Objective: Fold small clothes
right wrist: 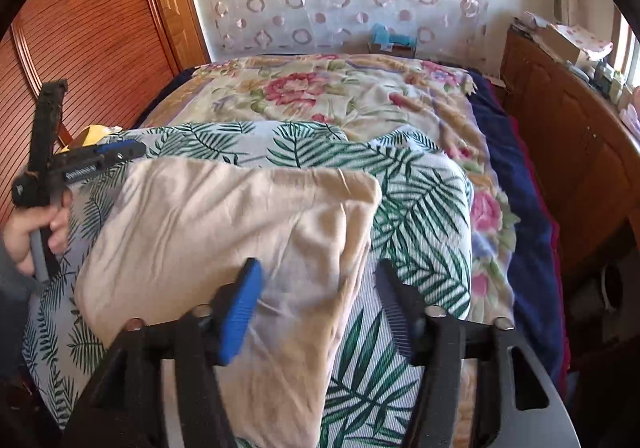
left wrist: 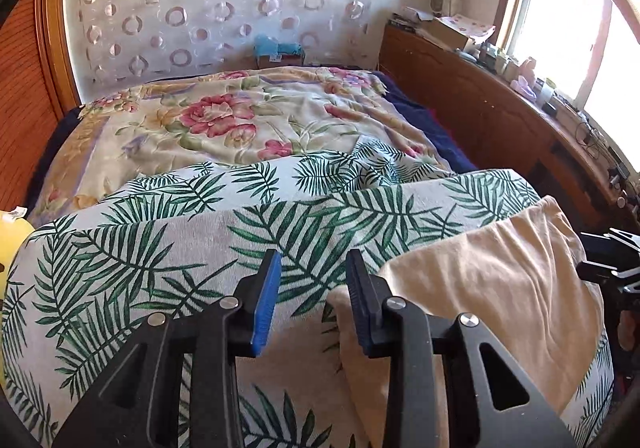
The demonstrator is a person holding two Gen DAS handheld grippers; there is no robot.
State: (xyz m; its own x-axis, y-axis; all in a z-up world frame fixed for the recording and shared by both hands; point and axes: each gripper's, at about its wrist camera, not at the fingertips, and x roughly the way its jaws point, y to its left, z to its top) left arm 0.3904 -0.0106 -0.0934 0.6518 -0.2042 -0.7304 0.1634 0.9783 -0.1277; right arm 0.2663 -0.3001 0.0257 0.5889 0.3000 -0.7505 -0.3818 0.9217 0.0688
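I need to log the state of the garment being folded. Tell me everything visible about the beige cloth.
The beige cloth is a soft, thin-looking fabric, pale cream, plain and lightly wrinkled. It lies folded into a rough rectangle with a doubled edge along its right side, on top of the palm-leaf sheet at the near end of the bed. Both grippers are open and hold nothing: the right gripper hovers over the cloth's near right part, and the left gripper sits by its left edge.

Two grippers (left wrist: 312, 304) (right wrist: 316, 308); one beige garment (right wrist: 224, 232); one palm-print cushion (left wrist: 120, 260).
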